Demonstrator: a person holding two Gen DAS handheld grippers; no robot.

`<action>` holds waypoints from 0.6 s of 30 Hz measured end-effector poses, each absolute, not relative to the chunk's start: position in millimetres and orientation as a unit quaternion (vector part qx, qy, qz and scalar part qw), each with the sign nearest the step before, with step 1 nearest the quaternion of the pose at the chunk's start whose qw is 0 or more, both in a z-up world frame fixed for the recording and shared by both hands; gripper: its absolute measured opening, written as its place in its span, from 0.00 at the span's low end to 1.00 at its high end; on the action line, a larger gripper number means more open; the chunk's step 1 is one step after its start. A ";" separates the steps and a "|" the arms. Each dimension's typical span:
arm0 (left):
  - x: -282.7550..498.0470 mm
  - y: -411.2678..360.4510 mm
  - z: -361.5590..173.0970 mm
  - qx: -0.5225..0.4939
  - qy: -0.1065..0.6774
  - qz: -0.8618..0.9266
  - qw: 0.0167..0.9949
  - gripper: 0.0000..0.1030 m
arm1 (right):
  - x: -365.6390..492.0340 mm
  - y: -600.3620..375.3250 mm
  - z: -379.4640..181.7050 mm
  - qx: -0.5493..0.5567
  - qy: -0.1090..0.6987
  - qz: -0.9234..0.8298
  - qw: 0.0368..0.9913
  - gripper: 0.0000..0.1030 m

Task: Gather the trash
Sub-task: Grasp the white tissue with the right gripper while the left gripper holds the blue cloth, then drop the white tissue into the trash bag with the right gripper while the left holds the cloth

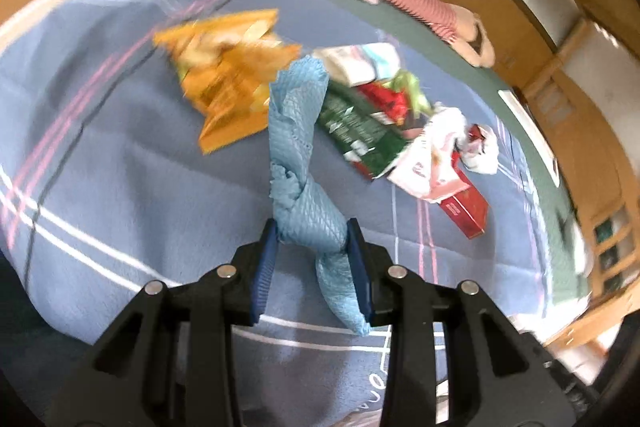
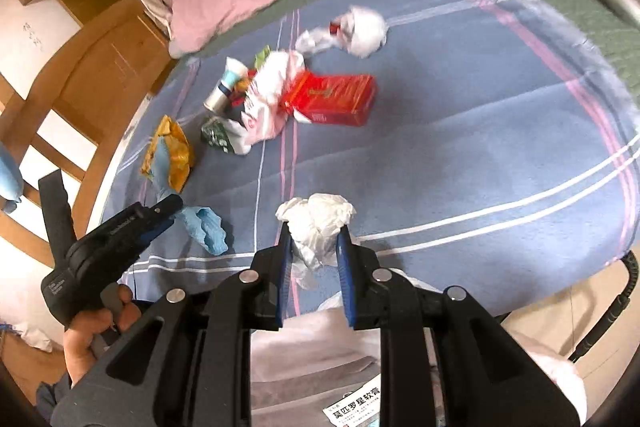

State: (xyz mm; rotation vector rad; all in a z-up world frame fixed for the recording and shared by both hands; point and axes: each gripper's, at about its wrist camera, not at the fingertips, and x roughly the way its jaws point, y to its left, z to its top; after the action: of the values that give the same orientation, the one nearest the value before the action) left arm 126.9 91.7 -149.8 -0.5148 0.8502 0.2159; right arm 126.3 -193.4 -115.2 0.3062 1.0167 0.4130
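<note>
Left tongs (image 1: 312,239) pinched a twisted blue quilted paper towel (image 1: 296,131) mid-frame; right tongs (image 2: 314,239) clamped a crumpled white tissue wad (image 2: 316,217), both lifted off the bed (image 2: 460,131), probably bin-bound.

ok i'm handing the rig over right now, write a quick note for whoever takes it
Left gripper: jaws shut on the blue paper towel, held above the blue blanket.
Right gripper: jaws shut on a crumpled white tissue, near the bed's edge.
Still on the blanket: orange snack bag, green packet, red box, white plastic bag, a small can, and a white wad further out.
Done: two pieces picked up, neither dropped off yet. No bin can be made out for certain.
Left: deposit both, then clear the pile.
</note>
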 end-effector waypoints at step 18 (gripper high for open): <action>116.2 44.1 -110.4 -0.084 0.342 0.086 0.932 0.34 | 112.3 -160.8 -103.0 0.090 0.460 0.172 0.866 0.21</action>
State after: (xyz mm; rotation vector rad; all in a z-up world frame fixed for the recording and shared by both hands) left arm 116.2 44.1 -110.4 -0.1722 0.7010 0.1759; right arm 112.3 -160.8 -103.0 0.1887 0.9633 0.3608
